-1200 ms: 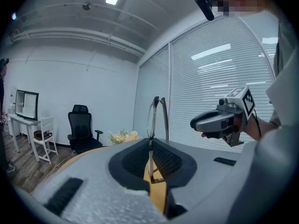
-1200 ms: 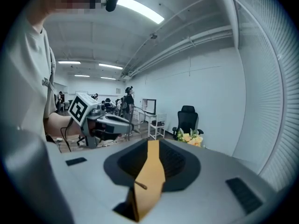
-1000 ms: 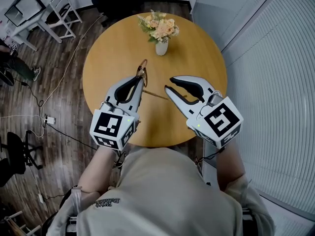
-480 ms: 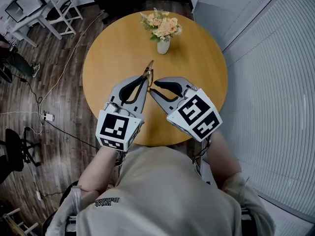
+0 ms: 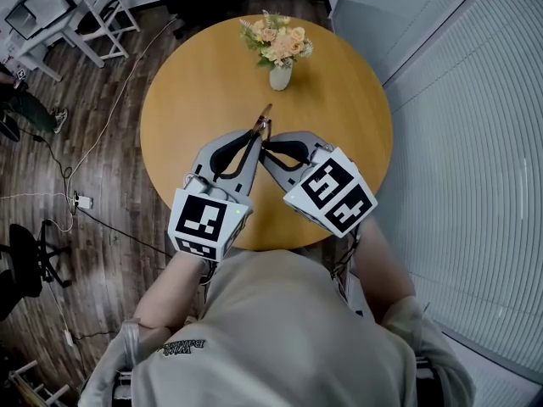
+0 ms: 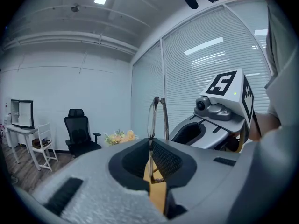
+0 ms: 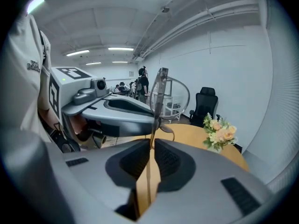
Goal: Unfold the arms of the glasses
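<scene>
Round wooden table [image 5: 195, 83], flower vase [image 5: 279, 75] at its far side. Your left gripper [image 5: 252, 138] is clamped tight on the glasses [image 5: 264, 119] at the frame, lens sticking out past its jaws. Your right gripper [image 5: 270, 147] pinches one thin arm. The tips nearly touch over mid-table, with the glasses between them.

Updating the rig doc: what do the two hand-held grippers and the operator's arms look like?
Both the left hand-held gripper and right hand-held gripper are light grey moulded shells with black ribbed jaw pads, each carrying a white cube with black square markers and a green light. Dark cables trail below them. The person wears a beige short-sleeved T-shirt.
</scene>
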Demonstrator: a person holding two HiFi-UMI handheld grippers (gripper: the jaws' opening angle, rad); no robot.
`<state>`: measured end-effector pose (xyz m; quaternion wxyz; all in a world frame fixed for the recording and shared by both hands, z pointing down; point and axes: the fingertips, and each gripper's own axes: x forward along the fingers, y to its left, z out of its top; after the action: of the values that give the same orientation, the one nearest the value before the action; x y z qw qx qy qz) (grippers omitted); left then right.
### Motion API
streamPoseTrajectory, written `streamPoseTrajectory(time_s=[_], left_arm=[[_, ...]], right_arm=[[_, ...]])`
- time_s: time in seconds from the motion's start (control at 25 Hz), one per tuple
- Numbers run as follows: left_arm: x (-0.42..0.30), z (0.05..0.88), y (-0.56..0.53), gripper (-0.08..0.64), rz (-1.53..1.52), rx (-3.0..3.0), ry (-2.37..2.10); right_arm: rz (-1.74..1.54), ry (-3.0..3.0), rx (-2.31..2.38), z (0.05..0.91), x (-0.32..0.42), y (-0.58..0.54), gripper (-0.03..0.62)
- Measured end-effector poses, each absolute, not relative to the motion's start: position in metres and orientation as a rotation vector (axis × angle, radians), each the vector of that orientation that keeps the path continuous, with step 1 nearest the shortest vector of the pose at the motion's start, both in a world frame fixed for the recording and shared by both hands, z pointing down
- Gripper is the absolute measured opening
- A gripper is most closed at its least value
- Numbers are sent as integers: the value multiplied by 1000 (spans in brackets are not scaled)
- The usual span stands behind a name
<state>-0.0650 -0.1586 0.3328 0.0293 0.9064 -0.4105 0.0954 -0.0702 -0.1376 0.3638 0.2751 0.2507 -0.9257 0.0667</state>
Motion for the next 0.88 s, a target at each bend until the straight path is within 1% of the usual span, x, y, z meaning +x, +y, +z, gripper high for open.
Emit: streamPoseTrajectory(time_s=[0.16,0.52,0.88], left_arm=[[-69,333,-162,38,299,2790,-1283],[-84,342,-177,37,349,2770,-1361],[-92,348,-185,37,436,2781,-1434]], right_arm=[[180,-2486,689,366,-65,-139,40],[196,-2495,765,363,-37,-143,40],[89,-2478,850,341,-6,-151,41]])
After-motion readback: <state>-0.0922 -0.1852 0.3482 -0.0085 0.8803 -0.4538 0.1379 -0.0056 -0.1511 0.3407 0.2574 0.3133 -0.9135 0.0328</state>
